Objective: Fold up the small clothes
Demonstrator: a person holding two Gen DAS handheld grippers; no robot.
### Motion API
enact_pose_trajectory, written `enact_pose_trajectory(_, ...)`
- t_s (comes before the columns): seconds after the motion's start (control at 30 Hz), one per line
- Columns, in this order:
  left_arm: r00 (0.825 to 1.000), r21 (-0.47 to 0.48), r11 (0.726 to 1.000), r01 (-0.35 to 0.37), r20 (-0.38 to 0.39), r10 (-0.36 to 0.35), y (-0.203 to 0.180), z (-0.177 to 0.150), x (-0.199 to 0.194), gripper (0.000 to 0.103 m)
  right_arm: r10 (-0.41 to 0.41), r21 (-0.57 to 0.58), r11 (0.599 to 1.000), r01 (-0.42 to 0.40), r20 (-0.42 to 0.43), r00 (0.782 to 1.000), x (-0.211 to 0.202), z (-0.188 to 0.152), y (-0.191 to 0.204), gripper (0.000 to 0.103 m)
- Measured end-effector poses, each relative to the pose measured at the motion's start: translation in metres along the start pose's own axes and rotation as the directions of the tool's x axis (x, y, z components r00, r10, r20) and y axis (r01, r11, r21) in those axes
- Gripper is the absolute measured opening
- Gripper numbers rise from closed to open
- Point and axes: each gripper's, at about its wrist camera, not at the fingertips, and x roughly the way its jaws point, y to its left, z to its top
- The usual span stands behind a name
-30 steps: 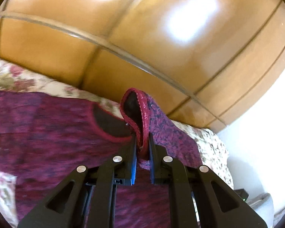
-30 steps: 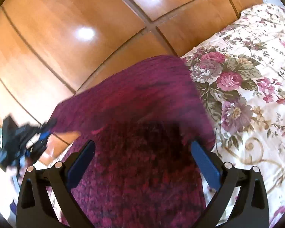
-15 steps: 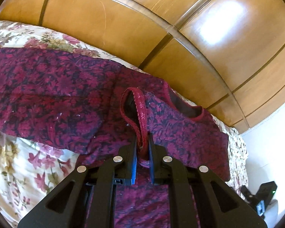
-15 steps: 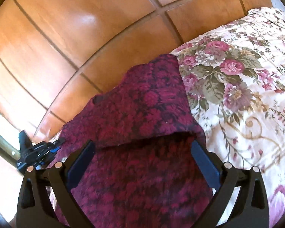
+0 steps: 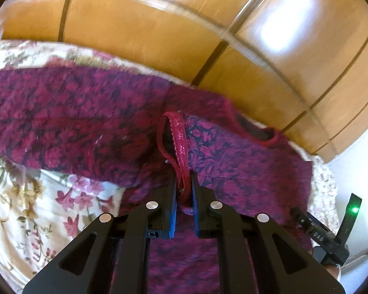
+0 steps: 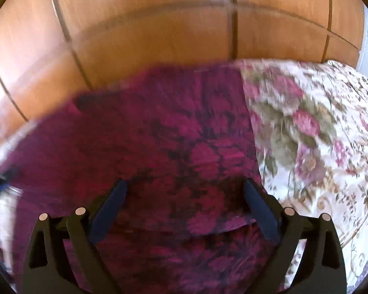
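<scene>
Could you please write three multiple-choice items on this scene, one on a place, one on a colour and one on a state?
1. Where does the garment lie?
A. on a floral bedspread
B. on a bare wooden table
C. in a basket

2. What colour is the garment?
A. plain white
B. dark red and purple
C. yellow

3. How does the left gripper stand?
A. wide open above the cloth
B. shut on nothing
C. shut on the garment's red trimmed edge

Answers:
1 A, the floral bedspread shows around the cloth.
2 B, its pattern is crimson on dark purple in both views.
3 C, the trimmed edge runs down between the closed fingers, while the right gripper stands open over the cloth.
</scene>
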Motion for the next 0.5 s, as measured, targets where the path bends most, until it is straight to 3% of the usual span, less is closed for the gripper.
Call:
enact_pose_trajectory(0.07,0.999,-0.015,1.000,-0.025,-0.025,0.025,0.012,-0.007,0.015,0.011,-0.017,-0.016,1.000,0.017,0.032,0.999,0.005,-0.008,0.000,0.099)
enact_pose_trajectory(0.17,0.998,0.044,0.997,-0.065,0.021,0.064,0.007,-0.017,0.019,0.013,-0.048,-0.035,0.998,0.050,0.041,0.998,0.008,-0.010,0.002,0.101)
enact_pose_trajectory(0.27,0.997,0.026,0.997,-0.076,0.033,0.075,0.007,-0.016,0.012,0.017,-0.041,-0.029,0.999,0.042,0.050,0.998,0.009,-0.012,0.000,0.101)
enact_pose_trajectory(0.33,0.987,0.042,0.991,-0.131,0.099,0.126,-0.001,-0.016,-0.008,0.018,-0.050,-0.035,0.998,0.051,0.047,0.998,0.009,-0.013,0.000,0.101)
enact_pose_trajectory(0.43,0.974,0.108,0.988,-0.112,0.207,0.088,-0.024,-0.013,-0.036,0.018,-0.059,-0.039,0.997,0.061,0.050,0.997,0.010,-0.013,0.001,0.101)
enact_pose_trajectory(0.5,0.978,0.156,0.984,-0.086,0.204,0.053,-0.037,-0.010,-0.036,0.018,-0.061,-0.040,0.997,0.063,0.053,0.997,0.009,-0.013,0.002,0.101)
